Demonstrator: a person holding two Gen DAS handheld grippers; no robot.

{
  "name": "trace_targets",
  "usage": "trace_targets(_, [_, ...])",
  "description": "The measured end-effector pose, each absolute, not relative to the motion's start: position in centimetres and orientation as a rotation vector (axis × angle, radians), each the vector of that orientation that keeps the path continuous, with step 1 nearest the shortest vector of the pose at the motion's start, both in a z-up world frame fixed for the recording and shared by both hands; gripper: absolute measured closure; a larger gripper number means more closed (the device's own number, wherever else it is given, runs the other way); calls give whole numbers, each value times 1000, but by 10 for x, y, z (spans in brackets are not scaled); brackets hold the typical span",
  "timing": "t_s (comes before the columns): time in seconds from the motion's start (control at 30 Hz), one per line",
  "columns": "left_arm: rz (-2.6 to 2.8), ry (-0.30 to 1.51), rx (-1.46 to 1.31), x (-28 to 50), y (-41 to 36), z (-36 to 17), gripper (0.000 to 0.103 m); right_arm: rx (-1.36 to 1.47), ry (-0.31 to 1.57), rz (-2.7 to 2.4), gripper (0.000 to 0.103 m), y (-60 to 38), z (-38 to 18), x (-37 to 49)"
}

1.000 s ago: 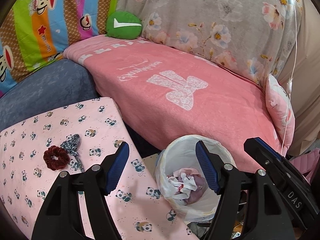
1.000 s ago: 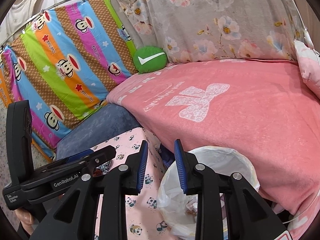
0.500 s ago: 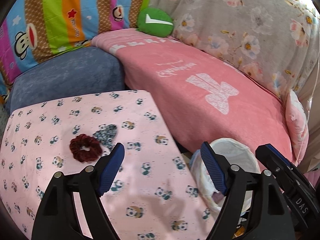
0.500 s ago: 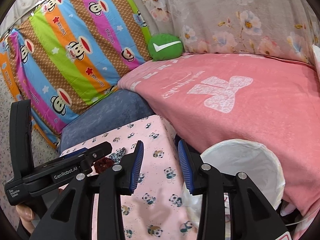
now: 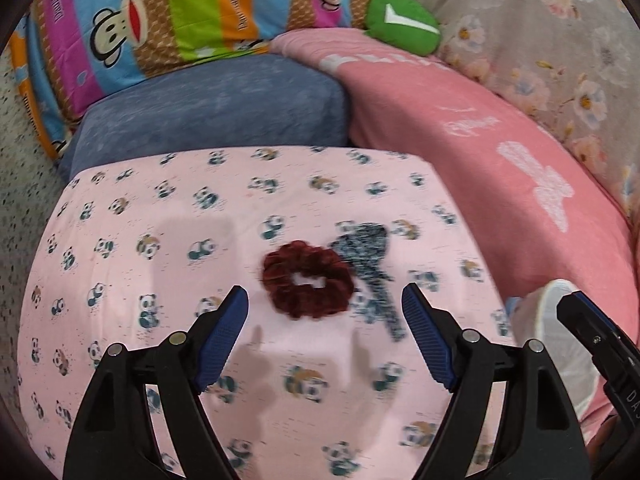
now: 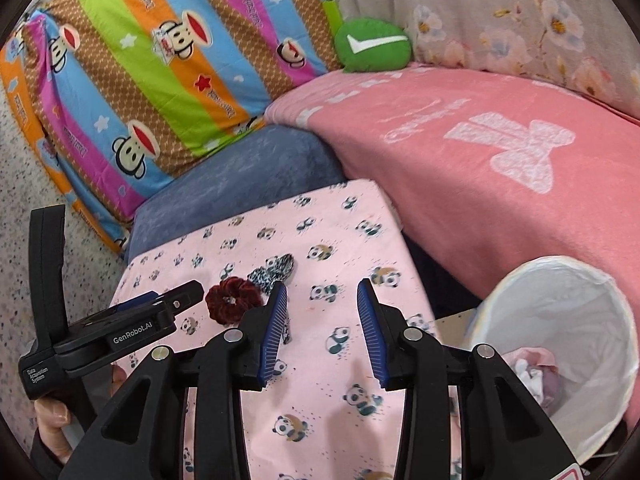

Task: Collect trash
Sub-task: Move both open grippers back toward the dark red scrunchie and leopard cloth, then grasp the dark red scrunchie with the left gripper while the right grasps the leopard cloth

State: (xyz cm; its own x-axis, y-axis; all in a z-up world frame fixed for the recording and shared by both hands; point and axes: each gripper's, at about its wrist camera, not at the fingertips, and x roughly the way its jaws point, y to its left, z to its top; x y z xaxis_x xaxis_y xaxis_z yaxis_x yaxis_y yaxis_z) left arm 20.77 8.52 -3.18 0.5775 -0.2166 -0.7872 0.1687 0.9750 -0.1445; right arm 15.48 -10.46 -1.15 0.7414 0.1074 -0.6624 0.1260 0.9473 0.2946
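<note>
1. We hold our left gripper (image 5: 324,320) low over the panda-print cloth (image 5: 160,280), its blue-padded fingers spread wide with nothing between them.
2. The dark red scrunchie (image 5: 308,278) lies on the cloth just ahead of that gap, touching a black-and-white patterned hair tie (image 5: 366,252) on its right side.
3. Our right gripper (image 6: 322,332) hovers over the same cloth further right, its fingers apart and empty.
4. In the right wrist view the left gripper's black body (image 6: 120,328) reaches in from the left, its tip just beside the scrunchie (image 6: 232,298), and a bare hand (image 6: 52,428) grips its handle at the lower left edge.
5. The white-lined trash bin (image 6: 560,320) stands at the right of the cloth, beside the pink blanket (image 6: 480,160); crumpled white and pink trash (image 6: 532,372) lies at its bottom.
6. A second ago the left wrist camera looked down into the bin, with the scrunchie far off to the left; it has since swung left, so the scrunchie now sits centred ahead of the fingers and only the bin's rim (image 5: 560,292) shows at the right edge.
7. The right gripper has also swung left, and its fingers have parted further than before.
8. A green cushion with a white tick (image 6: 372,46) rests against the striped monkey-print cover (image 6: 160,60) behind.
</note>
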Motion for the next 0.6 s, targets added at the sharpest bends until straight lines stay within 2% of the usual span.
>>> trace_targets(0.5, [-207,1035,-76,265,110,-89,28,299,888,50,65,-54,-86,254])
trace_targets(0.6, [-228,1043,-88,268,110,-93,37,300,909,59,65,-48,-97,268])
